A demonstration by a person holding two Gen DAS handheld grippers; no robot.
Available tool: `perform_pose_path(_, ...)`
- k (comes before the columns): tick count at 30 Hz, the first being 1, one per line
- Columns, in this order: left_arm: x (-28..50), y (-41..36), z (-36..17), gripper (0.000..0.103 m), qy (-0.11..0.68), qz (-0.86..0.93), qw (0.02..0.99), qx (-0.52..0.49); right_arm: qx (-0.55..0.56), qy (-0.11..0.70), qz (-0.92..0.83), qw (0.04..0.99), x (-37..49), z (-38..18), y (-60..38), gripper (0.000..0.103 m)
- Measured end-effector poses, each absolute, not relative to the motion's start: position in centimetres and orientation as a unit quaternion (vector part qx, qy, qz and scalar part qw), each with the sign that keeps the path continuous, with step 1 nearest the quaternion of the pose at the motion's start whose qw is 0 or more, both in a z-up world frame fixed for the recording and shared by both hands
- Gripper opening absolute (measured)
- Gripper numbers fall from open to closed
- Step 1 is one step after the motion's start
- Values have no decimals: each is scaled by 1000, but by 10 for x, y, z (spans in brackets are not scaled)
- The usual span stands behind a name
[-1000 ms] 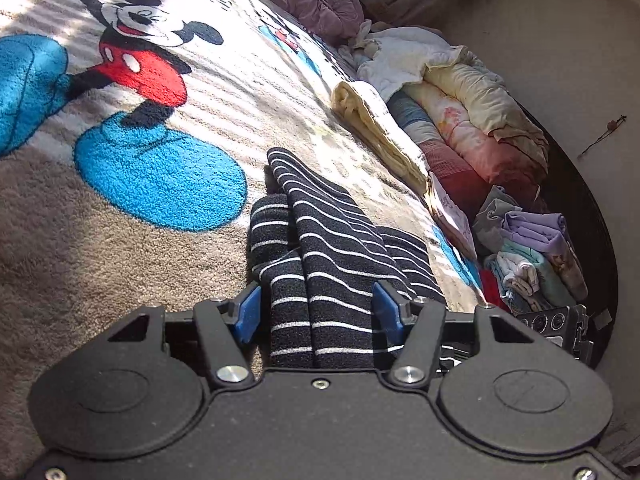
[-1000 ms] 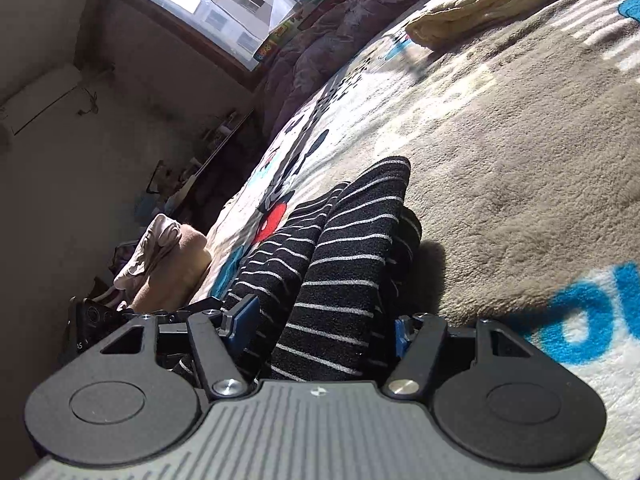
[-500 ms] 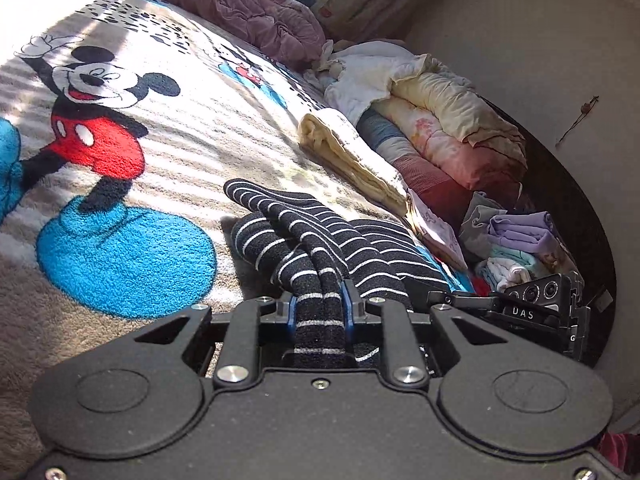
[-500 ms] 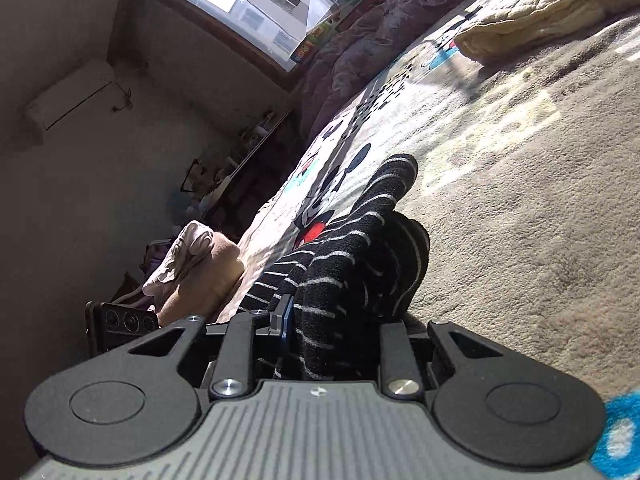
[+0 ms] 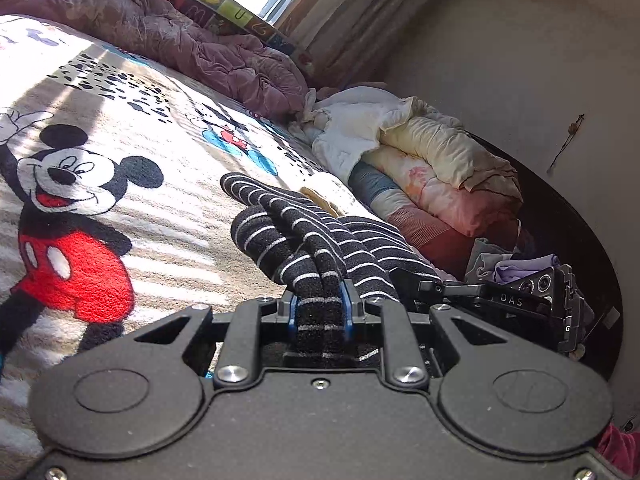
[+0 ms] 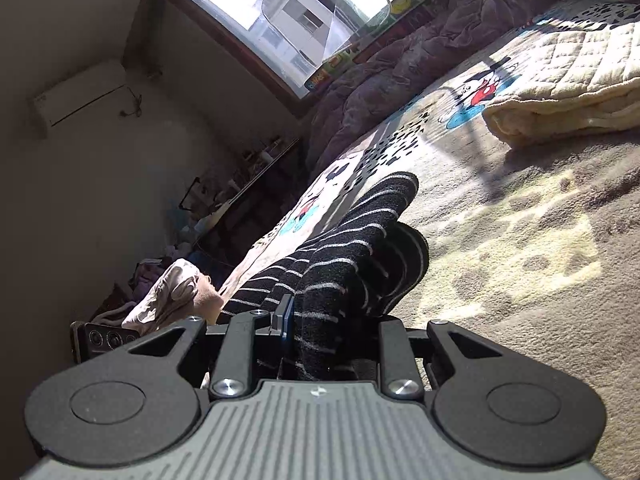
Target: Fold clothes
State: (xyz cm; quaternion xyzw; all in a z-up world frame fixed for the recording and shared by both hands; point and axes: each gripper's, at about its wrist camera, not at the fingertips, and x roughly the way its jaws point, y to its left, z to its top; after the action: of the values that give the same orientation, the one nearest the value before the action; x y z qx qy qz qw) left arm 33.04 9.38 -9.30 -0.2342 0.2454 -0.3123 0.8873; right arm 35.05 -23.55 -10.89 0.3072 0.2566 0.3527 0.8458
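Note:
A black garment with thin white stripes (image 5: 296, 236) lies bunched on a cartoon-mouse blanket (image 5: 100, 208) on a bed. My left gripper (image 5: 320, 312) is shut on a thick fold of its near edge, blue pads pressed into the cloth. In the right wrist view the same striped garment (image 6: 360, 248) rises from the blanket (image 6: 520, 272), and my right gripper (image 6: 320, 320) is shut on another bunch of it. The other gripper's black body (image 5: 520, 304) shows at the right of the left wrist view, close beside the garment.
A purple quilt (image 5: 180, 40) lies along the window side. Rolled bedding and loose clothes (image 5: 432, 176) are heaped by the wall. A folded cream quilted blanket (image 6: 568, 92) rests on the bed beyond the garment. A beige cloth pile (image 6: 176, 296) sits off the bed's edge.
Both grippers went from open around the striped garment to shut on it. They have since lifted and tilted up, and the cloth now bunches upward from the blanket.

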Motion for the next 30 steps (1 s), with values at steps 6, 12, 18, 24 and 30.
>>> perform_pose_path(6, 347, 97, -92, 18, 221, -298, 896, -244, 289, 247, 360, 852, 380, -100, -237, 23)
perform_pose_path(12, 360, 95, -97, 16, 236, -273, 903, -236, 278, 251, 348, 860, 404, -104, -238, 23)
perform_pose_path(18, 367, 92, -107, 16, 269, -245, 904, -226, 256, 271, 329, 867, 411, -113, -228, 23)
perform_pose_path(24, 368, 91, -110, 17, 291, -228, 904, -216, 242, 306, 297, 871, 412, -123, -227, 38)
perform_pose_path(30, 369, 97, -107, 58, 301, -217, 902, -223, 255, 299, 282, 876, 410, -121, -237, 74)
